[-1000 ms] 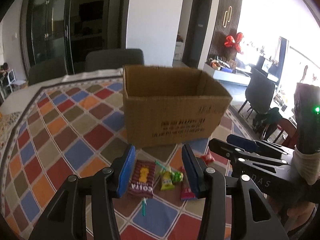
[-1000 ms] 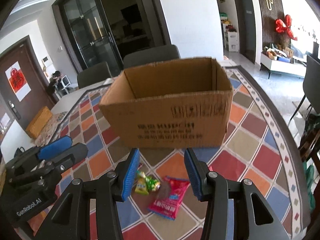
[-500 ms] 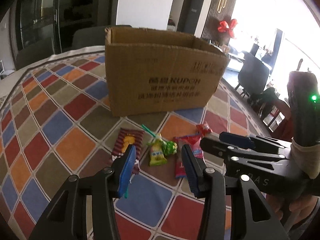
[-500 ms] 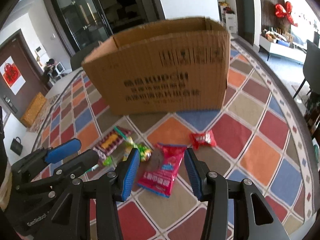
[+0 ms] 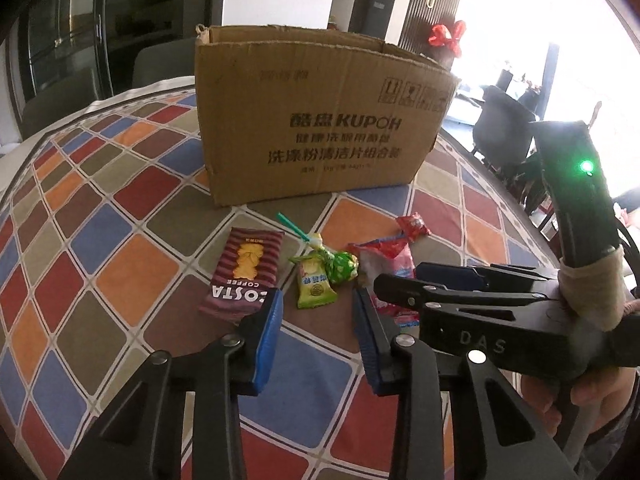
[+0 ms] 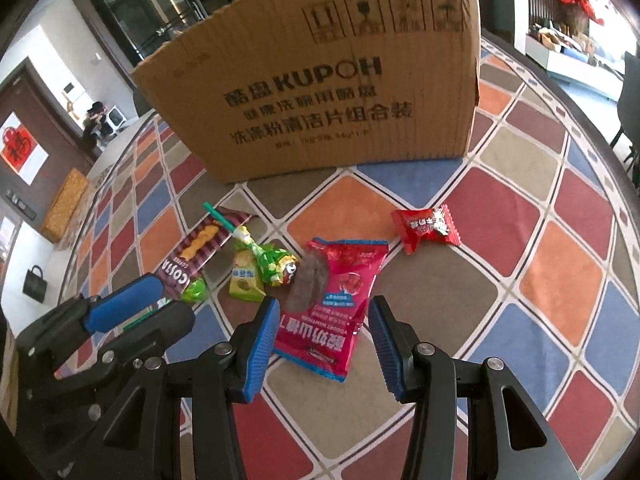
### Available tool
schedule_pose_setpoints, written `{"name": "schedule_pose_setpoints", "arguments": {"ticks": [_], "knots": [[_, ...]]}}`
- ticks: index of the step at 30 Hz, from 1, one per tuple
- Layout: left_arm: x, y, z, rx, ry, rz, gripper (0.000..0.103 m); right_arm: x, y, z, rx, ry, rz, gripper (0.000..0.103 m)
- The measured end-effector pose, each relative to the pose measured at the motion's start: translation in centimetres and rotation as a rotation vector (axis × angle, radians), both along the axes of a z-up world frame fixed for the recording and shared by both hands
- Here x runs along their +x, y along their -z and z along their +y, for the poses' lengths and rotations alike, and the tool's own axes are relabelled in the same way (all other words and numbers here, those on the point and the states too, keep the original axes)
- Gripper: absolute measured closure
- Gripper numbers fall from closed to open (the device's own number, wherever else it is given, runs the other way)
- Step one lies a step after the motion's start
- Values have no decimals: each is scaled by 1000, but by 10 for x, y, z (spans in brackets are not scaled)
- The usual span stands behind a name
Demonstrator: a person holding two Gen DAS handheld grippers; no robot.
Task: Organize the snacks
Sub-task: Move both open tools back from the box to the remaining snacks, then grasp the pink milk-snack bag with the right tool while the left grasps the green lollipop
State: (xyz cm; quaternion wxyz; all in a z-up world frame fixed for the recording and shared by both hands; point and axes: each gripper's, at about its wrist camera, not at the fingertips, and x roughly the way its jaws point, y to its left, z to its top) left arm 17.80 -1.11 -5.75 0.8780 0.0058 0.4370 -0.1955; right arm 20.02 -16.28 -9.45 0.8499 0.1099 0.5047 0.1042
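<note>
Left gripper [image 5: 318, 334]: black frame, ribbed blue pads on fingers [image 5: 268, 336], silver screws at pivots. Right gripper [image 6: 322, 344]: same build, blue pads, silver screws. Seen from left wrist cam, right unit carries "DAS" lettering, black handle with green LED, beige tape wrap, dark cable. Bare skin of right hand [image 5: 592, 396] below handle.

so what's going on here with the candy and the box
A person holds a two-finger gripper in each hand over a table with a colourful checked cloth. Both are open and hold nothing. The right gripper straddles the near end of a red hawthorn snack pack; the left gripper hovers near a Costa Coffee biscuit pack and a yellow-green candy. A green lollipop and a small red candy also lie loose. All the snacks sit in front of the cardboard box.
</note>
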Motion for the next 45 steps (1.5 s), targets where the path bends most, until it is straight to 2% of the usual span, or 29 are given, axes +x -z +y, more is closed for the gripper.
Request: {"name": "schedule_pose_setpoints", "arguments": {"ticks": [12,20,24,30,33,38,41,44,45], "knots": [[2,2,7,6,-21,3,68,16,10,22,-90,-18,5,55],[2,4,7,1,-22,14,69,19,10,35,-166,-59,-27,55],[2,6,5,-4,-20,24,69,19,9,33,-161,-60,-37,62],[4,8,-4,-7,-11,30,69,13,6,16,-188,-32,-46,63],[7,11,-13,-7,1,38,70,9,3,5,-174,-10,-58,73],[15,17,-22,-3,6,48,70,7,3,-7,-138,-3,-57,74],[14,17,-21,3,-1,45,70,8,5,-13,-80,9,-54,72],[11,14,-17,1,-9,34,73,9,5,-16,-55,16,-46,50],[11,13,-16,2,-10,31,73,8,3,-15,-64,13,-59,48]]}}
